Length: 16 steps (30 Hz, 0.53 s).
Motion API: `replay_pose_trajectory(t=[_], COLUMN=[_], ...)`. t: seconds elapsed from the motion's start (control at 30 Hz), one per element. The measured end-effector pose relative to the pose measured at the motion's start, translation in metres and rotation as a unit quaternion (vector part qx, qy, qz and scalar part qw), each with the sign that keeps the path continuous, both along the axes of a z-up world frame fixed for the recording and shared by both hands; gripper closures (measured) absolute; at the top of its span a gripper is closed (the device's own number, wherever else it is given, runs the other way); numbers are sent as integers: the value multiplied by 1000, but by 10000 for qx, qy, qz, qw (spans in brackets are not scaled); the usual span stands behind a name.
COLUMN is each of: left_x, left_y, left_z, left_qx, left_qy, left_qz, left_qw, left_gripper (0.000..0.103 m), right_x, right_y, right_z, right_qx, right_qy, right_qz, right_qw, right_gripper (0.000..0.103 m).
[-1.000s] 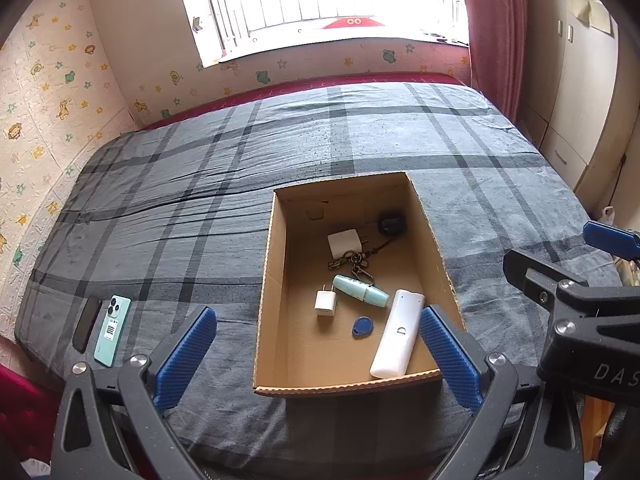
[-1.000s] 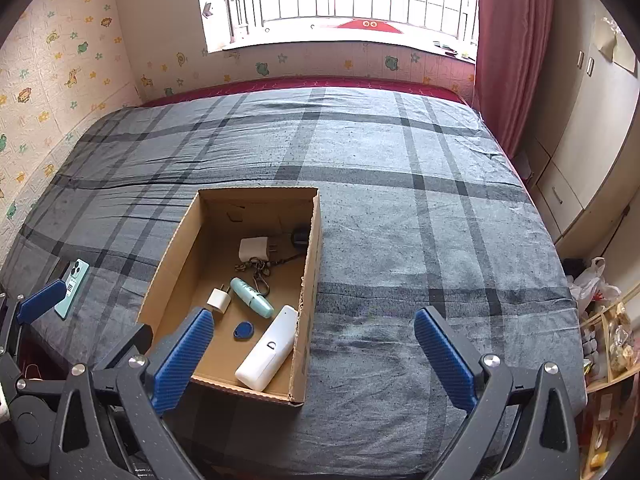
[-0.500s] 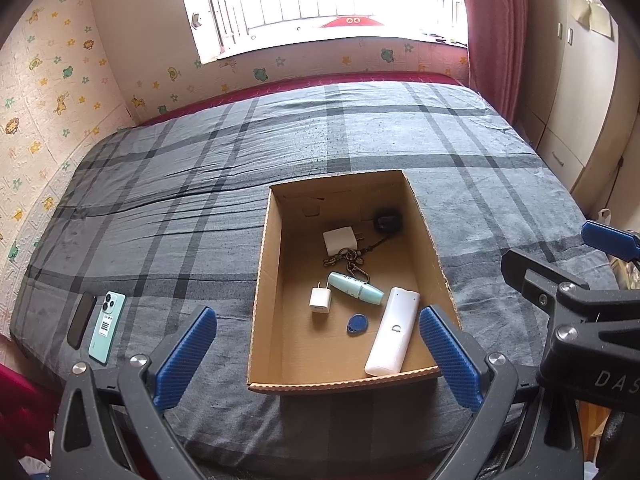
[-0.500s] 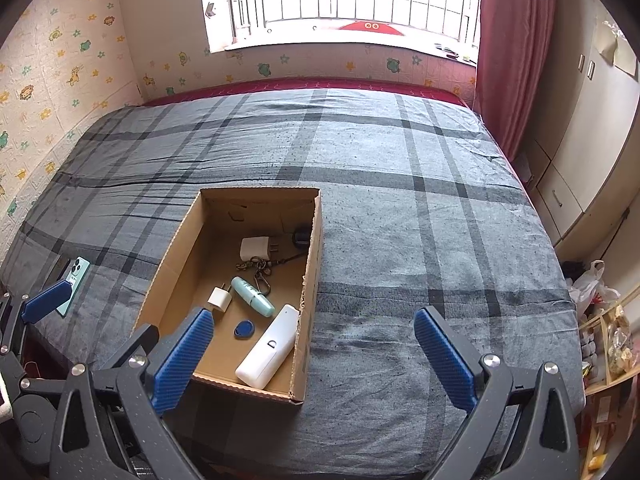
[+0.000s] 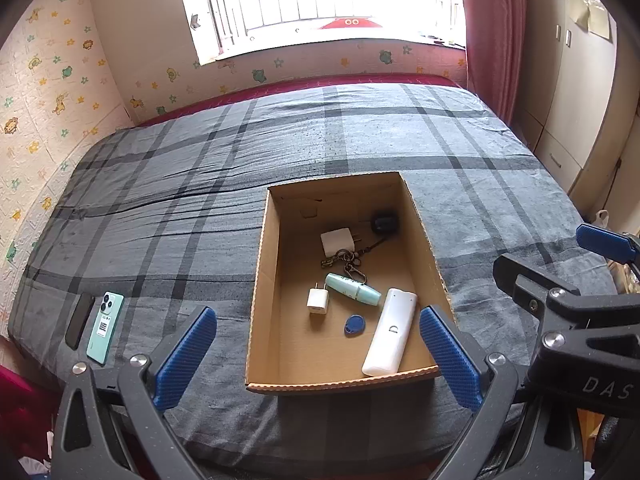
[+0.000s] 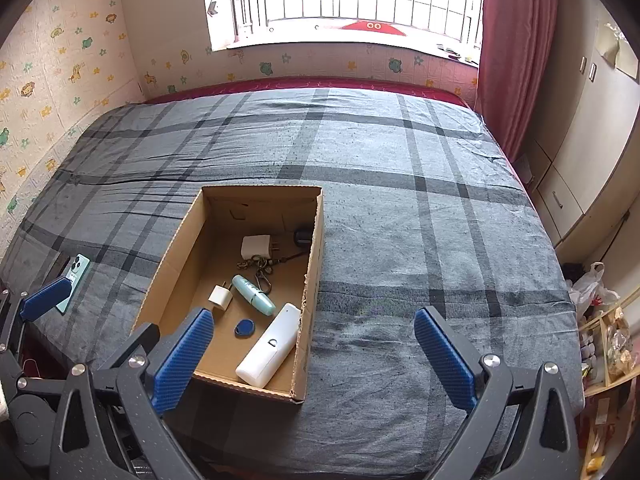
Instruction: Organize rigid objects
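Observation:
An open cardboard box (image 5: 260, 264) (image 6: 314, 264) lies on the bed. Inside are a white remote (image 5: 390, 332) (image 6: 269, 352), a mint tube (image 5: 352, 289) (image 6: 253, 294), a small white plug (image 5: 317, 303) (image 6: 220, 297), a larger white charger (image 5: 337, 241) (image 6: 256, 246), a blue key fob (image 5: 355, 325) (image 6: 244, 327), a key ring (image 5: 346, 258) and a black item (image 5: 385, 222). My left gripper (image 5: 316, 354) is open and empty, held back before the box's near edge. My right gripper (image 6: 314, 354) is open and empty, over the box's near right corner.
A mint-green phone (image 5: 105, 327) (image 6: 74, 276) and a black phone (image 5: 79, 320) lie near the bed's left front edge. The grey plaid bedspread (image 6: 420, 240) spreads around the box. A wardrobe (image 6: 592, 152) and red curtain (image 6: 516, 40) stand at the right.
Both views have shifted slightly; the box sits a little further left and lower in the left wrist view. Both grippers stay open and empty.

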<state>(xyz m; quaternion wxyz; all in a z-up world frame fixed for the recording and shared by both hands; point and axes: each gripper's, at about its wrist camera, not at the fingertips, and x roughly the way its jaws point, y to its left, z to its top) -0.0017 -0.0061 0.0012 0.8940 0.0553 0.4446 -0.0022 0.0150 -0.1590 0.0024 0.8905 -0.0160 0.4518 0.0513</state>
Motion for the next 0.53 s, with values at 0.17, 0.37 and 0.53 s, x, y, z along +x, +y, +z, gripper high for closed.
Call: replay_pose_trajectory(t=[0.17, 0.37, 0.53], left_x=[0, 2, 4], left_y=[0, -2, -5], left_z=[0, -2, -2], left_qx=[12, 17, 32], left_qy=[0, 2, -19], left_qz=[-7, -41, -70], left_qw=[10000, 10000, 10000], left_gripper=[0, 0, 0], right_x=[1, 4, 4], right_y=[1, 0, -1], right_z=[-1, -2, -2], right_qx=[-17, -3, 3], right_qy=[-3, 19, 7], right_qz=[33, 82, 76], right_qw=[10000, 10000, 10000], right_gripper=[0, 0, 0])
